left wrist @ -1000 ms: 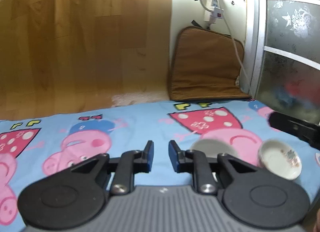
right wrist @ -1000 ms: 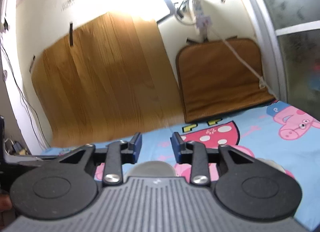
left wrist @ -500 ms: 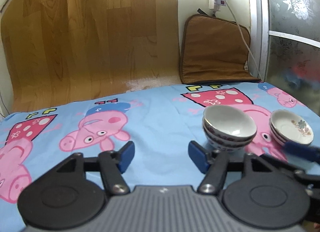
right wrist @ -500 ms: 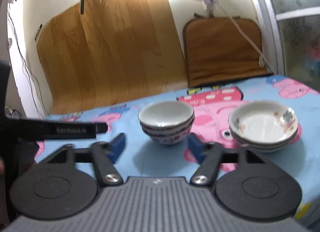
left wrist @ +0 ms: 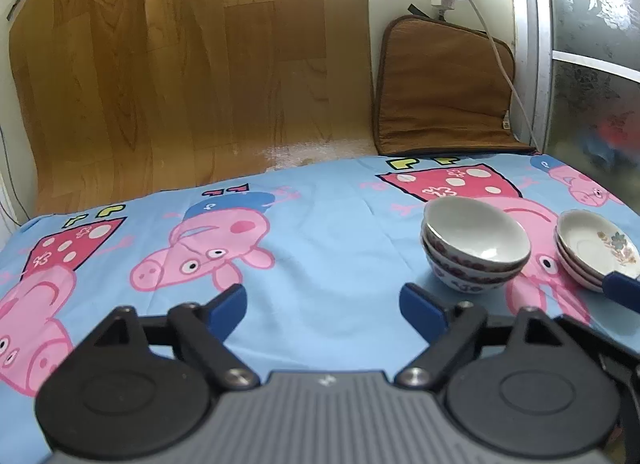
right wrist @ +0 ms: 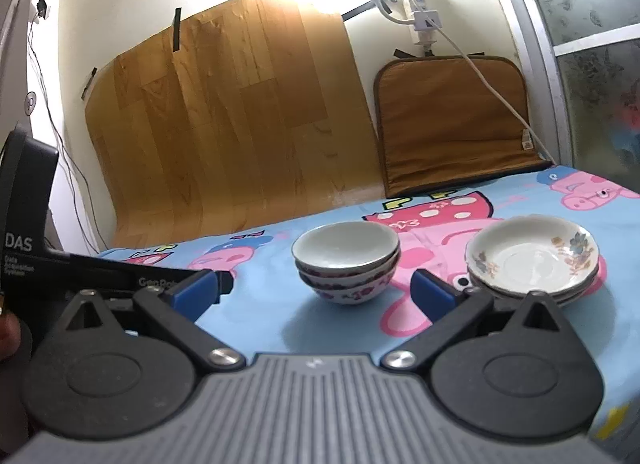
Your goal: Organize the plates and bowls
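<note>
A stack of white bowls (left wrist: pixel 474 250) with a red-patterned outside stands on the blue cartoon cloth; it also shows in the right wrist view (right wrist: pixel 347 262). To its right sits a stack of shallow floral plates (left wrist: pixel 596 252), seen too in the right wrist view (right wrist: pixel 532 258). My left gripper (left wrist: pixel 323 310) is open and empty, above the cloth, left of and nearer than the bowls. My right gripper (right wrist: pixel 314 290) is open and empty, just in front of the bowls, with the plates past its right finger.
The blue cloth (left wrist: pixel 328 232) covers the table. A wood-grain sheet (left wrist: pixel 180 76) and a brown cushion (left wrist: pixel 444 92) lean on the back wall, with a white cable (left wrist: pixel 496 44) hanging. A frosted glass door (left wrist: pixel 592 64) stands at the right.
Both grippers have opened wide from nearly shut and pulled back. The stacks of bowls and plates have come fully into view in both cameras.
</note>
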A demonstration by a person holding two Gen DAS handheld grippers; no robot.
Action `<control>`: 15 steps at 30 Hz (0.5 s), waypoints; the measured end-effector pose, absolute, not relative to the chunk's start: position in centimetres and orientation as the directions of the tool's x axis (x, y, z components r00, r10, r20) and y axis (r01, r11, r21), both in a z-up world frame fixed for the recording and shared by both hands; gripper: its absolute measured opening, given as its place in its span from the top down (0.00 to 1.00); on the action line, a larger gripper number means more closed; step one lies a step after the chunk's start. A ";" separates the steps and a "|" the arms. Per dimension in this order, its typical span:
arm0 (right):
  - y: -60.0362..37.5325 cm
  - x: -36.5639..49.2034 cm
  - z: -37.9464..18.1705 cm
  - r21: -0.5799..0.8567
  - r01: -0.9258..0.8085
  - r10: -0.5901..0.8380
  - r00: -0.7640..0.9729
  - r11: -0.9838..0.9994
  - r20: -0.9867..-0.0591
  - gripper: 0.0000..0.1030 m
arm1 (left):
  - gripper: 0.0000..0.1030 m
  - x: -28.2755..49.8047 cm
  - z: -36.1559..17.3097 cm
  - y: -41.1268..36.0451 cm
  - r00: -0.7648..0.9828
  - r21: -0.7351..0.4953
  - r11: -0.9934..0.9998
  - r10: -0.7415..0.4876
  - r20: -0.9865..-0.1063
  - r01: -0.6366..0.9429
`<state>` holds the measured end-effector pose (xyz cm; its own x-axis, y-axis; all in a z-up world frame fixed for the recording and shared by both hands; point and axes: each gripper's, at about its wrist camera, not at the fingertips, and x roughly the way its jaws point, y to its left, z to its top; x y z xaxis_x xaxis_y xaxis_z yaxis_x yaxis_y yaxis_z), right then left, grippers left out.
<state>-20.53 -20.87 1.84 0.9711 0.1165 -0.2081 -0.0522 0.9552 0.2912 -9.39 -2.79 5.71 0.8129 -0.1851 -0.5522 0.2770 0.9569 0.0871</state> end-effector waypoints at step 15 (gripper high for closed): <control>-21.7 -20.2 1.9 0.298 -0.028 0.103 0.965 0.954 -0.240 0.01 | 0.18 -8.9 5.6 -2.6 0.801 0.068 0.957 -0.197 -0.566 0.284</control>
